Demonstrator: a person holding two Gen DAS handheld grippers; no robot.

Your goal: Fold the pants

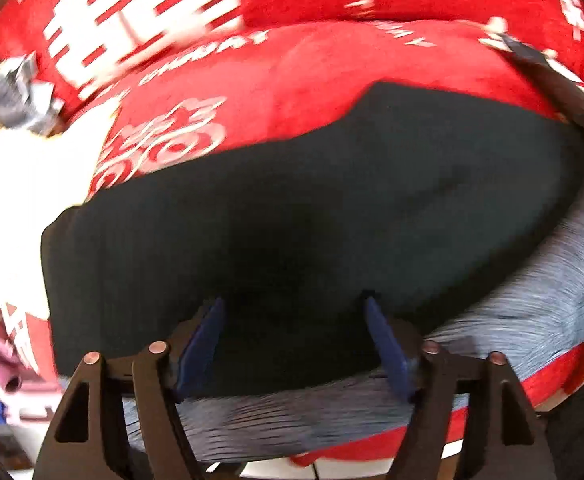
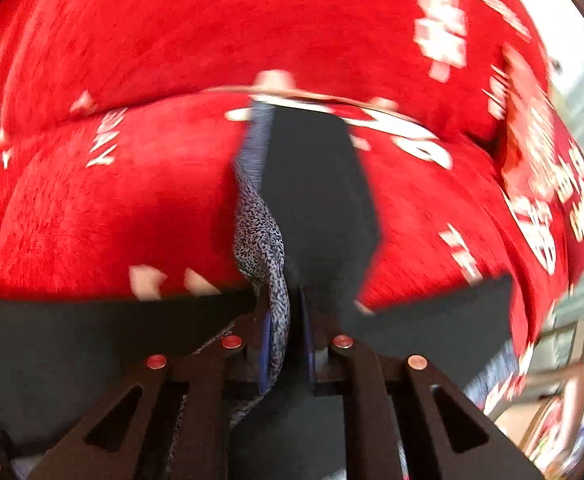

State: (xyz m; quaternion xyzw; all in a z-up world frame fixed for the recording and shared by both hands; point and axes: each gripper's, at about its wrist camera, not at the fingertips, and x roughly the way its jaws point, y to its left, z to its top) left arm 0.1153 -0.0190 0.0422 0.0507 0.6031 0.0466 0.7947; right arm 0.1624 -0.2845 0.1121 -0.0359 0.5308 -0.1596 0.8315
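Observation:
The pants [image 1: 292,208] are dark, nearly black outside, with a speckled grey-blue inner side [image 1: 531,288]. They lie on a red blanket with white print [image 1: 331,68]. In the left wrist view my left gripper [image 1: 293,308] is open, its blue pads [image 1: 204,344] spread wide over the dark cloth. In the right wrist view my right gripper [image 2: 286,312] is shut on a fold of the pants [image 2: 264,232], the speckled side showing between its fingers [image 2: 267,344]. Dark cloth [image 2: 315,184] stretches away from it.
The red blanket [image 2: 132,200] covers the whole surface and bulges in soft folds. At the left edge of the left wrist view lie a white area [image 1: 12,200] and a grey crumpled item [image 1: 8,92]. Furniture shows at the right of the right wrist view [image 2: 571,344].

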